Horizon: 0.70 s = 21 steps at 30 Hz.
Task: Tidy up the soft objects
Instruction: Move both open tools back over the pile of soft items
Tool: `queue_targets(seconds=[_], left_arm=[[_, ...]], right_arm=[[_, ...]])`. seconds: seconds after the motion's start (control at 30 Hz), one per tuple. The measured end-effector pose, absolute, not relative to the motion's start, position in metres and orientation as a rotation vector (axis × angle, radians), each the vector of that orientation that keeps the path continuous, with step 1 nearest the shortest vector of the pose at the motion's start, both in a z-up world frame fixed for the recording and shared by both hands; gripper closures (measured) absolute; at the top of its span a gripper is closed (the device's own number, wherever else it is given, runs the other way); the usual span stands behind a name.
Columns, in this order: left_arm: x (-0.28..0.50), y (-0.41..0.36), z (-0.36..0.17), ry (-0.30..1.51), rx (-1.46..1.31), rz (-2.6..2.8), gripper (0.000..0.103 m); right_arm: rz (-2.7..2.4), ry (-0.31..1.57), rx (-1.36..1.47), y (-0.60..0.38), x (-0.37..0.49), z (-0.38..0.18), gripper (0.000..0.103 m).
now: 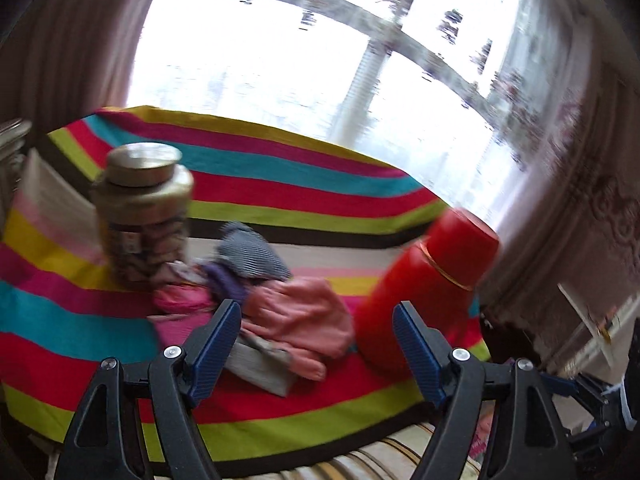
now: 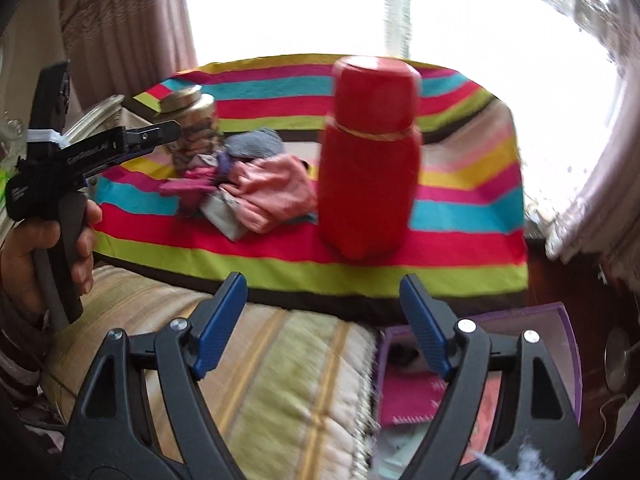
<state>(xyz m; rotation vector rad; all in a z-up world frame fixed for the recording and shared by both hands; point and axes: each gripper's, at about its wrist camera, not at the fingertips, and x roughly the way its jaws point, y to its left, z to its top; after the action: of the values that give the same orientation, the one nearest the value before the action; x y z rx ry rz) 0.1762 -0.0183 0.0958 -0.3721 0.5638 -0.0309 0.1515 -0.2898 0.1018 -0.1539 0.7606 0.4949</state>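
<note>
Clearly both tongs stand wide and hold nothing: the left gripper [image 1: 316,320] has its blue pads [image 1: 216,344] spread just short of the heap of small garments [image 1: 260,300], and the right gripper [image 2: 324,304] hangs open over the near edge of the striped cloth [image 2: 280,276], above a quilted cushion [image 2: 280,380]. The heap lies mid-cloth, between a gold-lidded jar [image 1: 144,216] and a red flask [image 1: 428,296], the pink piece [image 1: 304,320] on top and nearest, a grey striped piece [image 1: 252,256] behind. The step in hand seems to be reaching for one garment. To do it well, the left gripper should drop onto the pink piece alone, pinch a raised fold rather than the flat cloth beneath, and keep clear of the flask just beside it, which looks easy to knock. A purple box [image 2: 560,320] below the right gripper, already holding pink fabric [image 2: 408,400], is probably where it goes.
</note>
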Motion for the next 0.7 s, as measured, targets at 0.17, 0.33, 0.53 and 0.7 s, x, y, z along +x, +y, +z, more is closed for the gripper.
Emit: queue_targets(seconds=[0.17,0.33,0.53,0.7], left_arm=[[0.181,0.031,0.105,0.527,-0.42,0.074,0.024],[0.19,0.065,0.122,0.489,-0.449,0.147,0.024],[0.207,0.093,0.143,0.488,-0.494,0.196,0.023],[0.229,0.102,0.136,0.564,-0.543,0.236,0.023]], right_arm=[[0.55,0.738,-0.191,-0.245,0.169,0.119,0.02],[0.6,0.721,-0.154,-0.207,0.2,0.143,0.018],[0.628,0.694,-0.177,-0.157,0.236,0.173,0.016],[0.634,0.69,-0.158,-0.123,0.268,0.185,0.011]])
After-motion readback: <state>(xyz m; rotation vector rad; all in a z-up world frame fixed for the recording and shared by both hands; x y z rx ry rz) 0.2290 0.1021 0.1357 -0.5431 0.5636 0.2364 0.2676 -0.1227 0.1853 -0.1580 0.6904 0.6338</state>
